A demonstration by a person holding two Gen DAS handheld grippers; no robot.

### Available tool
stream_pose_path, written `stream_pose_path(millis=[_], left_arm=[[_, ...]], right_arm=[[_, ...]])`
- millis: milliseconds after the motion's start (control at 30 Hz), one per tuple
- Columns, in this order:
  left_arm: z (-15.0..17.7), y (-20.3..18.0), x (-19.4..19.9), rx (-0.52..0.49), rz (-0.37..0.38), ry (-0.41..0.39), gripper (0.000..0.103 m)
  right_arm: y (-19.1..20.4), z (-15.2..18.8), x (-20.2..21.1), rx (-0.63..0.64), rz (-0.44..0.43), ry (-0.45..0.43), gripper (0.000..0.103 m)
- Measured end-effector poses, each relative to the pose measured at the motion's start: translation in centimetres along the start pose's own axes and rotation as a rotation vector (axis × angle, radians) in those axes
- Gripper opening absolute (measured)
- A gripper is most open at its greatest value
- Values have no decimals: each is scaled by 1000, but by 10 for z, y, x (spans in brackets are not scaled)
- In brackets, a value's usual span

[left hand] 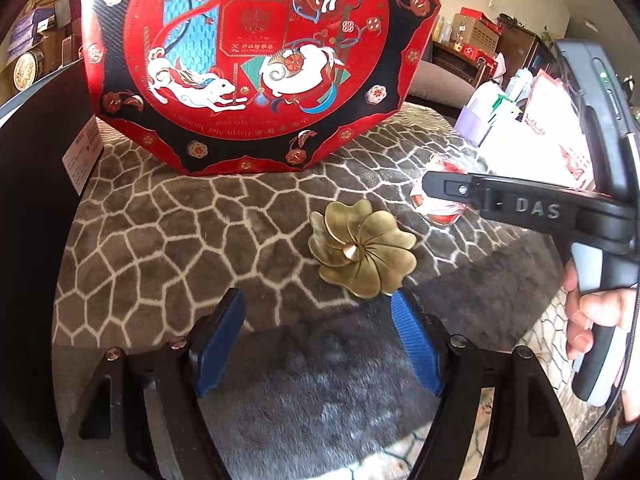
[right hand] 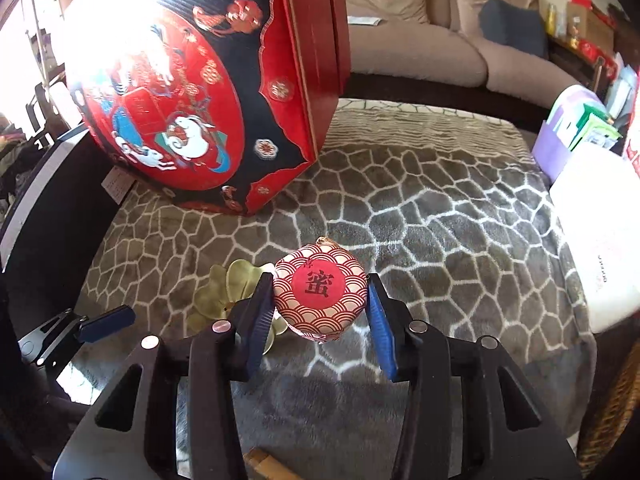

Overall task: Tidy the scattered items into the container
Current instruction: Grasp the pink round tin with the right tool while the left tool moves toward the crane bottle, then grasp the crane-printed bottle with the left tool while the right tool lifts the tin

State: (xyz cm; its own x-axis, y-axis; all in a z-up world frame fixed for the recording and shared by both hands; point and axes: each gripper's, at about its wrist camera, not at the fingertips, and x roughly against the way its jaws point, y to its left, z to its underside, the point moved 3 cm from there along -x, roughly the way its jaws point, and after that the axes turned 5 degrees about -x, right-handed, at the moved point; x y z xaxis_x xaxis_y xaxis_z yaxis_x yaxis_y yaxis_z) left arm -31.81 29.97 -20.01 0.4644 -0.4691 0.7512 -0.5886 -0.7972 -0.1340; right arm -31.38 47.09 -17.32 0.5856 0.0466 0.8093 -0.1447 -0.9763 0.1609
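A brass flower-shaped dish (left hand: pixel 362 250) lies on the grey patterned blanket (left hand: pixel 180 216). My left gripper (left hand: pixel 318 312) is open just in front of it, the right pad at its near edge. A small round red-and-white box (right hand: pixel 320 294) with a red label sits between the pads of my right gripper (right hand: pixel 318 300); both pads touch its sides. The dish (right hand: pixel 236 292) shows partly behind the left pad. A big red octagonal gift box (left hand: pixel 256 60) stands tilted on its edge at the back, lid face toward me (right hand: pixel 180 88). The right gripper (left hand: pixel 436 188) also shows in the left wrist view, over the small box (left hand: pixel 440 208).
A beige sofa (right hand: pixel 420 40) runs behind the blanket. A purple file holder (right hand: pixel 560 148) and white papers (right hand: pixel 592 240) lie at the right. A dark surface (left hand: pixel 36 200) borders the blanket at the left. Shelves with boxes (left hand: pixel 476 36) stand far back.
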Motion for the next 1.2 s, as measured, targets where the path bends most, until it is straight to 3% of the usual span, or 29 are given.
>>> stream_pose_path(millis=[167, 267, 333, 533, 600, 767, 1000, 1100, 1200], left_arm=[[-4, 0, 1, 31, -16, 18, 76], [1, -13, 10, 69, 70, 19, 76], [14, -33, 25, 33, 134, -3, 76], [56, -66, 37, -49, 139, 24, 76], [50, -54, 35, 7, 91, 13, 76], [25, 1, 12, 326, 102, 17, 76], [3, 24, -7, 465, 161, 32, 74], [10, 6, 4, 428, 243, 32, 74], [28, -24, 20, 304, 276, 20, 74]], right_arm=[[-2, 14, 55, -27, -19, 14, 42], [-15, 34, 82, -65, -30, 27, 42], [-23, 50, 94, -92, -29, 32, 42], [-36, 86, 112, -215, -77, 3, 42], [-34, 93, 113, -225, -88, 0, 42], [-31, 96, 107, -218, -116, 13, 42], [-39, 94, 93, -213, -114, 33, 42], [-45, 93, 94, -221, -110, 31, 42], [-52, 94, 97, -233, -103, 25, 42]])
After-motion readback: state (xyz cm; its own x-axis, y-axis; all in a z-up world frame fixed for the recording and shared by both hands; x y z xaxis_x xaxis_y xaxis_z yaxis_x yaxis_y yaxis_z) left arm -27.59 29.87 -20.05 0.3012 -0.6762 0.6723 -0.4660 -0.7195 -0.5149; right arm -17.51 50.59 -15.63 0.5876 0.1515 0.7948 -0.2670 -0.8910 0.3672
